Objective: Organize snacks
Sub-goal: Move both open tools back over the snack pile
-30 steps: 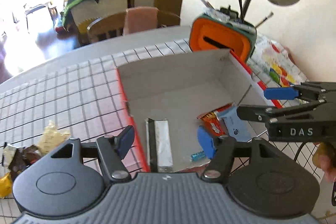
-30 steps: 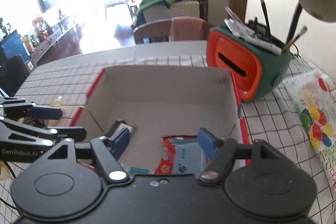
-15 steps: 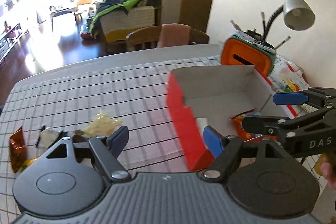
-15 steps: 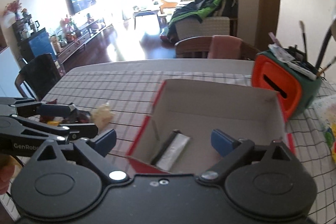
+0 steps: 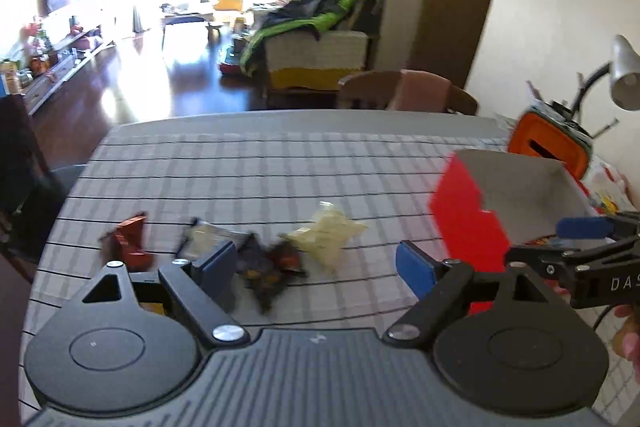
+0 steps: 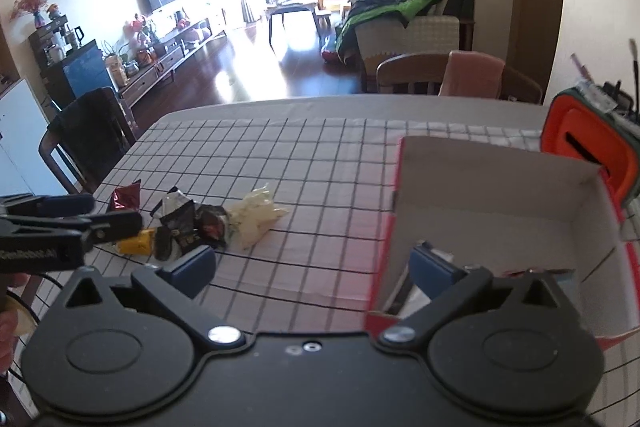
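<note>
A heap of loose snack packets lies on the checked tablecloth: a pale yellow packet (image 5: 326, 233) (image 6: 256, 217), dark wrappers (image 5: 268, 267) (image 6: 188, 227), a red-brown packet (image 5: 128, 241) (image 6: 127, 195) and a yellow one (image 6: 138, 242). A red cardboard box (image 5: 468, 223) (image 6: 500, 187) stands at the right with packets inside. My left gripper (image 5: 316, 267) is open and empty just short of the heap. My right gripper (image 6: 312, 263) is open and empty by the box's left wall.
An orange and green pen holder (image 6: 588, 143) stands behind the box, with a desk lamp (image 5: 624, 79) beside it. A colourful paper (image 5: 608, 187) lies at the far right. A wooden chair (image 6: 440, 73) stands at the table's far edge.
Both grippers have swung left, away from the box interior towards the snack heap. The box has shifted to the right of both views. Both stay open and empty.
</note>
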Motion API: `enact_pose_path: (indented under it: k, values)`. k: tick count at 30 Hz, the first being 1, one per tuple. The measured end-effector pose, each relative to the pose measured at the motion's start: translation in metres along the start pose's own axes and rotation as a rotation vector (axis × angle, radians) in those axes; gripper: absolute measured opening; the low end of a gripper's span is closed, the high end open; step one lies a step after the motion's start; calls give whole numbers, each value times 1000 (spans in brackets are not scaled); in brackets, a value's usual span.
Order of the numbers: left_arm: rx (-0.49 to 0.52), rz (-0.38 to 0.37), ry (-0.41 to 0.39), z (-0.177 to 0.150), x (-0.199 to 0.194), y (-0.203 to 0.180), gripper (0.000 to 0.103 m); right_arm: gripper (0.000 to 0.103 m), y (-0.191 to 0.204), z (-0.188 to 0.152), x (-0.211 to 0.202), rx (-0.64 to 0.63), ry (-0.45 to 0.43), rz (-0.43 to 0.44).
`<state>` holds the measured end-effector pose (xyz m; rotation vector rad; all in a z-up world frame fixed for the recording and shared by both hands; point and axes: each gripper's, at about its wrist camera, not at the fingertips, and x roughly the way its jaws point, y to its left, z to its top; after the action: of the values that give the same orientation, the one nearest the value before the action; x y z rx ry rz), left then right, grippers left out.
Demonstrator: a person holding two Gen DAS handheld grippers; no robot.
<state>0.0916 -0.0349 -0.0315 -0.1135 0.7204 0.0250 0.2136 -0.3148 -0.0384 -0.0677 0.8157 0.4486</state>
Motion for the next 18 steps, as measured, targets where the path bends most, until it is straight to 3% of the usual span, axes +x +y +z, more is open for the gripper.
enact_pose_path:
  k: [18]
  values:
    - [-156, 81, 51, 8, 37, 145, 94, 103, 62, 20, 87, 142, 83, -87]
